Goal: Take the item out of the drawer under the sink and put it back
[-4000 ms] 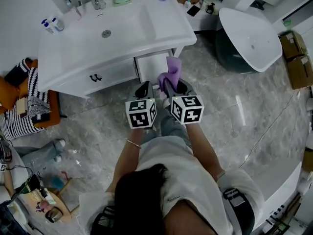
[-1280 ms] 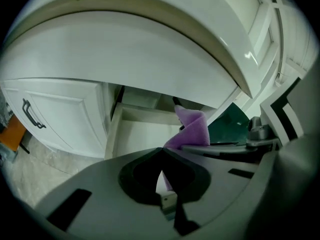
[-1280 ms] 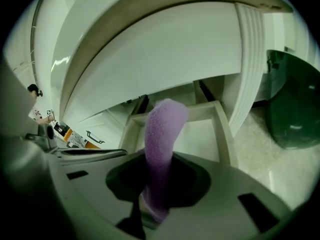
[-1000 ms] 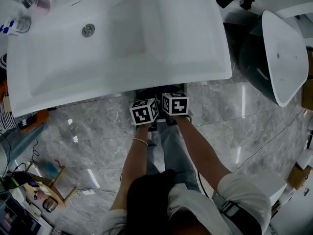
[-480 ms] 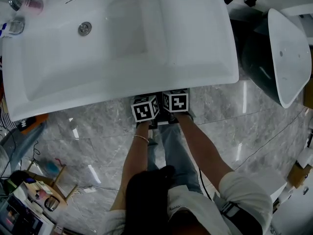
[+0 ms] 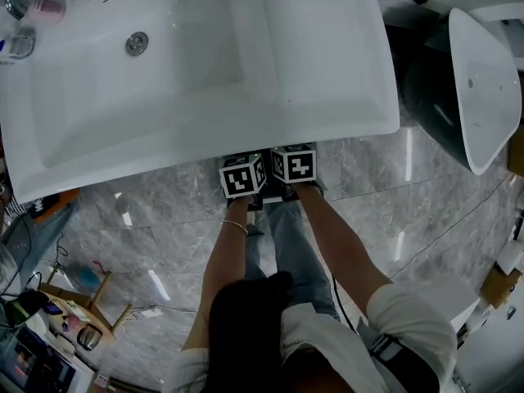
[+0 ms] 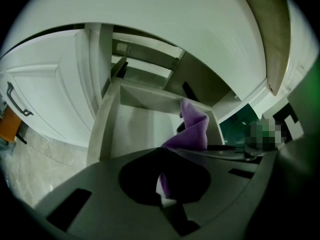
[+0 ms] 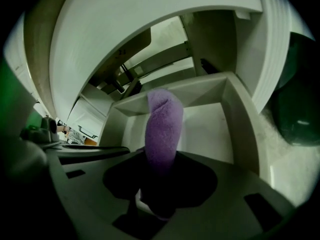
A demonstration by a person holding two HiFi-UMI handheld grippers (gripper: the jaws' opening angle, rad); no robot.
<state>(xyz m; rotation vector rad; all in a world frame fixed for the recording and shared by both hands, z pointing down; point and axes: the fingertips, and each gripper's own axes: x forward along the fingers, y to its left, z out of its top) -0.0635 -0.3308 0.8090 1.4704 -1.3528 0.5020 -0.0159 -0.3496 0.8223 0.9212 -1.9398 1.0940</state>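
A purple cloth (image 8: 162, 129) sticks out forward from between the jaws of my right gripper (image 8: 157, 186), over the open white drawer (image 8: 240, 114) under the sink (image 6: 205, 97). Those jaws have just been opening, with the cloth still between them. In the left gripper view the cloth (image 7: 195, 129) shows at the right, above the drawer (image 7: 150, 96). My left gripper (image 7: 162, 184) hangs beside it, its jaws lost in shadow. In the head view only the two marker cubes (image 6: 242, 176) (image 6: 295, 163) show at the sink's front rim.
A shut cabinet door with a dark handle (image 7: 17, 101) stands left of the drawer. A white tub with a dark outside (image 6: 483, 72) is at the right. Bottles (image 6: 24, 23) stand by the tap. Clutter (image 6: 49, 318) lies on the marble floor at the lower left.
Four seconds ago the cloth and drawer showed in front of the sink. Now the sink fills the head view and hides both jaws and cloth. The cubes have barely shifted in the last second.
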